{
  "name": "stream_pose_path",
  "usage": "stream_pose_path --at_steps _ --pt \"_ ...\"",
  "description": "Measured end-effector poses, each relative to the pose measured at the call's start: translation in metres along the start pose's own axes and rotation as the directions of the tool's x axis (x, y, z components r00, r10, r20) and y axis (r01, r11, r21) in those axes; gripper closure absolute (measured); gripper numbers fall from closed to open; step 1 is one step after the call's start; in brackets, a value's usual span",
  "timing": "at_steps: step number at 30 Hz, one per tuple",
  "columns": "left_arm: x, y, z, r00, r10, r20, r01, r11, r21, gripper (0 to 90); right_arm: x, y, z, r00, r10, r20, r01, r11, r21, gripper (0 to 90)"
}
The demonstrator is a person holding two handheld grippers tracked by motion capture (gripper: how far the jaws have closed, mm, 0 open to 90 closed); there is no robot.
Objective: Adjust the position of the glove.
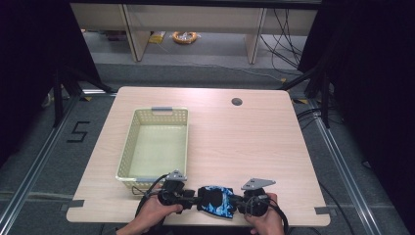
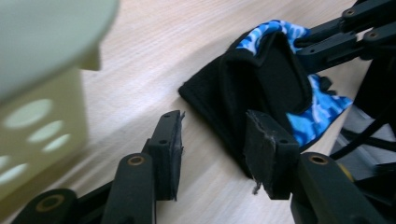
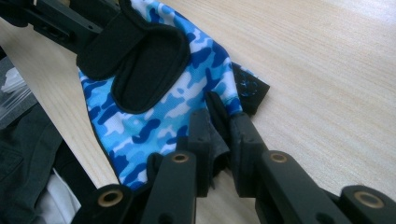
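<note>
A lab-style recording bay: a pale wooden table (image 1: 254, 132) stands between black curtains (image 1: 372, 58), with aluminium floor rails (image 1: 29, 176) to left and right, loose cables (image 1: 286, 34) at the far right and a taped floor mark (image 1: 78, 132).

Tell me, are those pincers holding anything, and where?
The right gripper pinches the blue camouflage glove at its finger end. The left gripper straddles the glove's black cuff edge, jaws not yet pressing.
</note>
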State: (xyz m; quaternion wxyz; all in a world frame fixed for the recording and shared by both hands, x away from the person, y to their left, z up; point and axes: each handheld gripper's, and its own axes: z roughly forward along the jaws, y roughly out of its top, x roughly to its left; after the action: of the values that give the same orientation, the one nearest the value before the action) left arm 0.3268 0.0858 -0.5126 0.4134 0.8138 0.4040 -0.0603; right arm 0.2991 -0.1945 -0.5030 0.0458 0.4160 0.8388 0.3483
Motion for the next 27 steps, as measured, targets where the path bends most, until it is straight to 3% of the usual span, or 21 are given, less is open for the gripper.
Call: stream_pose_path --at_steps 3,4,6,8,15,16,18,19,20,21,22,23,27 --pt "-0.003 0.001 0.003 0.9999 -0.014 0.004 0.014 0.9999 0.009 57.9 0.0 0.0 0.002 1.0 0.0 -0.003 0.0 1.0 -0.022 81.0" --pt "-0.003 0.002 0.004 0.9997 -0.01 0.022 0.01 0.9999 0.012 58.7 0.0 0.0 0.002 1.0 -0.002 -0.002 0.001 1.0 -0.023 81.0" --pt "-0.003 0.001 0.007 0.9978 -0.042 0.051 0.042 0.9991 0.011 61.7 0.0 0.0 0.002 1.0 -0.004 -0.004 0.004 1.0 -0.023 81.1" --pt "-0.004 0.002 0.009 0.9977 -0.052 0.045 0.052 0.9986 0.007 65.7 0.0 0.0 0.002 1.0 -0.005 -0.004 0.005 1.0 -0.022 81.1" --pt "-0.003 0.0 0.007 0.9978 -0.034 0.057 0.036 0.9986 -0.039 77.0 0.0 0.0 0.002 1.0 -0.005 -0.002 0.005 1.0 -0.024 81.6" --pt "-0.004 0.001 0.006 0.9992 -0.022 0.034 0.023 0.999 -0.039 79.0 0.001 -0.001 0.002 1.0 -0.002 -0.006 0.002 0.999 -0.033 81.8" --pt "-0.006 0.001 0.005 0.9985 0.001 0.054 0.001 0.9989 -0.047 80.3 0.002 -0.001 0.003 1.0 -0.006 -0.004 0.006 0.999 -0.051 82.1" --pt "-0.008 0.001 0.003 0.9989 0.017 0.044 -0.015 0.9986 -0.05 80.8 0.002 0.0 0.001 0.9999 -0.014 0.002 0.014 1.0 -0.023 82.2" --pt "-0.009 0.001 0.002 0.9992 0.017 0.035 -0.015 0.9988 -0.047 81.2 0.003 -0.001 0.002 1.0 -0.006 -0.004 0.006 0.999 -0.046 82.3" --pt "-0.008 0.002 0.002 0.9981 0.019 0.059 -0.015 0.9984 -0.054 81.3 0.002 -0.001 0.002 1.0 -0.006 -0.005 0.006 0.999 -0.046 82.4" --pt "-0.009 0.002 0.001 0.9992 0.013 0.038 -0.01 0.9981 -0.06 81.5 0.002 -0.001 0.001 1.0 -0.007 -0.006 0.007 0.999 -0.042 82.3" --pt "-0.008 0.002 0.0 0.9981 0.018 0.059 -0.015 0.9982 -0.058 81.7 0.002 0.0 0.0 0.9999 -0.005 -0.016 0.005 0.999 -0.039 82.3" --pt "-0.007 0.002 -0.005 0.9979 0.018 0.062 -0.013 0.9974 -0.07 81.6 0.003 0.001 -0.003 0.9997 -0.006 -0.022 0.005 0.998 -0.07 82.3"
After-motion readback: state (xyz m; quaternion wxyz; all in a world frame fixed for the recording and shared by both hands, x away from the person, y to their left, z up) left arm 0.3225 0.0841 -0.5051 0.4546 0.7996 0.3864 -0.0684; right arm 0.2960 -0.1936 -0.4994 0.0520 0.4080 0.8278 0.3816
